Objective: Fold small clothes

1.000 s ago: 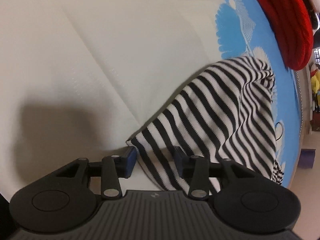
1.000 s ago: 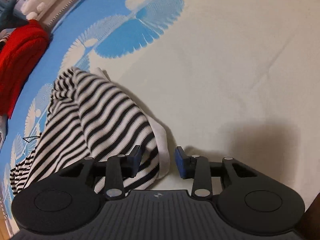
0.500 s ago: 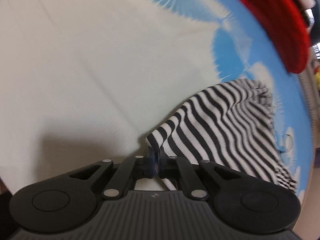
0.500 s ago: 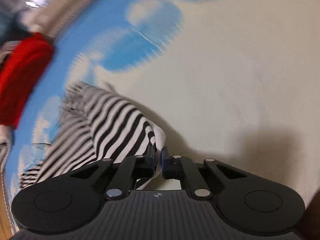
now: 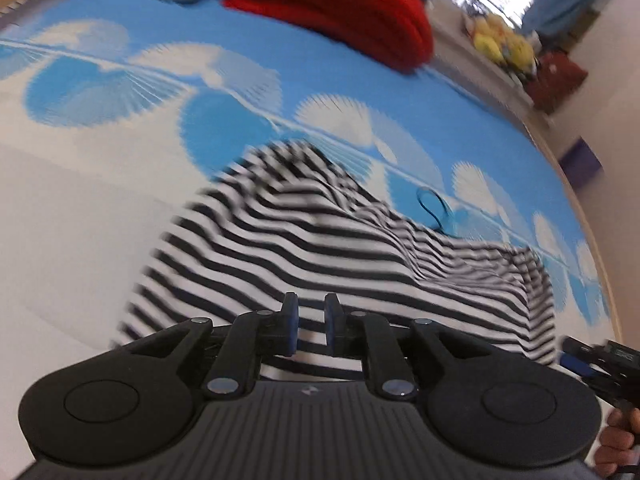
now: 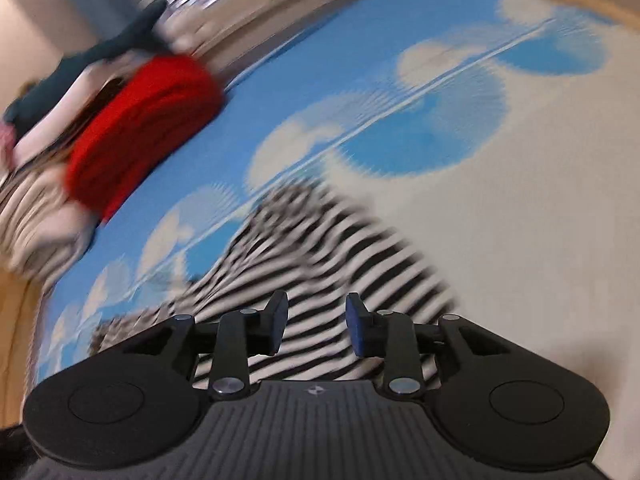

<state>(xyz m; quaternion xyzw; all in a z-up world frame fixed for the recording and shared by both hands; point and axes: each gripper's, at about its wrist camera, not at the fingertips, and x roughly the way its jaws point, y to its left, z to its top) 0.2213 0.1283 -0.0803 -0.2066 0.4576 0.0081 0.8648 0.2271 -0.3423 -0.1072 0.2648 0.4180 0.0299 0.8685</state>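
Striped top (image 5: pixel 328 256) lies in a rumpled heap on the blue-and-white mat (image 5: pixel 360 80), partly on the blue print, partly on the white area. My read: one fold is laid, not flattened, and edges aren't squared, so roughly mid-task; smoothing and at least one more fold look left. Left claw (image 5: pixel 311 322) sits just over the near hem, jaws parted by a narrow gap with stripes showing through and no cloth pinched that I can see. Right claw (image 6: pixel 316 326) has jaws wide apart and is empty, hovering over the other end of the top. Both views are motion-blurred, so exact layer count is unclear. Count: one striped top in work, two claws, one red knit (image 5: pixel 340 4) folded at the far edge, and beside it a pile of other clothes (image 6: pixel 36 208), number unreadable. Thin dark loop (image 5: pixel 432 208) lies by the top, identity unclear.
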